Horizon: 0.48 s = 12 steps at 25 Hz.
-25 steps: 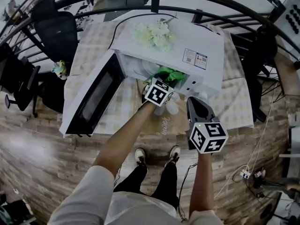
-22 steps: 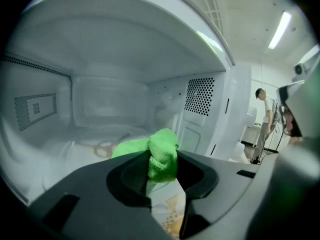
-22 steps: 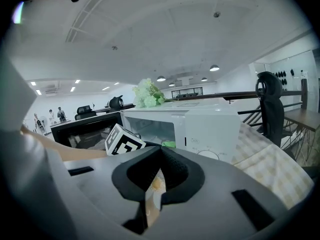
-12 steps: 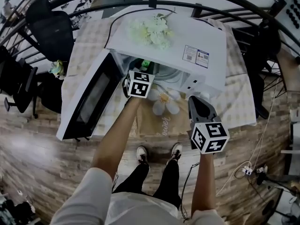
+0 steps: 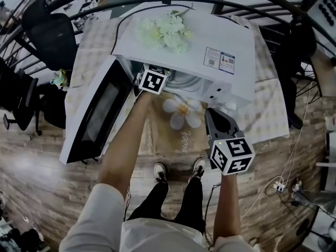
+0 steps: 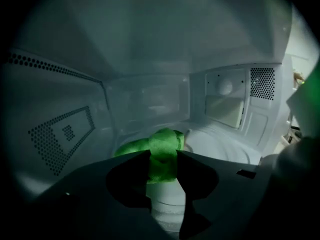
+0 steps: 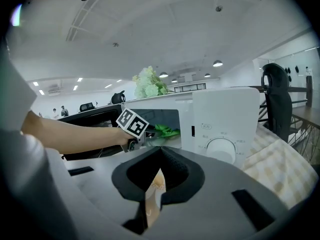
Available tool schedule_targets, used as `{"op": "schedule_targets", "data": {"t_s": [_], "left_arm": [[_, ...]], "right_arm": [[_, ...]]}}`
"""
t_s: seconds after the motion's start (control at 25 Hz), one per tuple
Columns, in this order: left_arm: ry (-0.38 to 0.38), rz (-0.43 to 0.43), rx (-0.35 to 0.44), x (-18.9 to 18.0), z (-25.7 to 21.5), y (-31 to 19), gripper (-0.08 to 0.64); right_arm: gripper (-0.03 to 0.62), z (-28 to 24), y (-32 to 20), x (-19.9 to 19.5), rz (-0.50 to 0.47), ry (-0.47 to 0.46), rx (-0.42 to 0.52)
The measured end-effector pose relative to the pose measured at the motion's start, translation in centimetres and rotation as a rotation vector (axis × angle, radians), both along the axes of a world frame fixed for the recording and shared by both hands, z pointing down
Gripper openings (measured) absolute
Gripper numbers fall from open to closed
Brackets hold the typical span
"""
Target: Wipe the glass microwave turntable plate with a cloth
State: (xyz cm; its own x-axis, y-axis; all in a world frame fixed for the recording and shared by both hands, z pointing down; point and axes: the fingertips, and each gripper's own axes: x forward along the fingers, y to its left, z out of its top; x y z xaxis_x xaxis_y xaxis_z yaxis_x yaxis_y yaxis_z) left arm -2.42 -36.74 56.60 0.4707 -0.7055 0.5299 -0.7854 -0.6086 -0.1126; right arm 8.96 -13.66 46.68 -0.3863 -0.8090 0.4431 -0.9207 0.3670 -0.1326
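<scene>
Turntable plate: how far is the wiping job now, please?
Done: the door is open, and the left gripper, shut on the green cloth, is inside the microwave. In hand: the cloth is down at the left part of the plate; contact cannot be told. Left: the wiping itself, judging by the bare plate beside the cloth. The right gripper is shut, empty, outside.

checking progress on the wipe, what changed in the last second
The left hand-held gripper moved forward from the opening of the microwave into its cavity, carrying the green cloth clamped in its jaws. The right hand-held gripper stayed over the mat in front; the door stayed open.
</scene>
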Motion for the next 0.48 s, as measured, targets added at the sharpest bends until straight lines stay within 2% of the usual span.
{"op": "schedule_targets", "data": {"t_s": [0.12, 0.28, 0.48], "left_arm": [[-0.018, 0.047, 0.001, 0.6, 0.1, 0.9, 0.143], [0.025, 0.098, -0.039, 1.4, 0.0, 3.6, 0.141], [0.062, 0.192, -0.082, 5.1, 0.0, 6.9, 0.141]], "right_arm": [[0.014, 0.4, 0.2, -0.3, -0.006, -0.001, -0.007], [0.014, 0.5, 0.4, -0.5, -0.007, 0.000, -0.014], [0.014, 0.6, 0.7, 0.1, -0.004, 0.013, -0.022]]}}
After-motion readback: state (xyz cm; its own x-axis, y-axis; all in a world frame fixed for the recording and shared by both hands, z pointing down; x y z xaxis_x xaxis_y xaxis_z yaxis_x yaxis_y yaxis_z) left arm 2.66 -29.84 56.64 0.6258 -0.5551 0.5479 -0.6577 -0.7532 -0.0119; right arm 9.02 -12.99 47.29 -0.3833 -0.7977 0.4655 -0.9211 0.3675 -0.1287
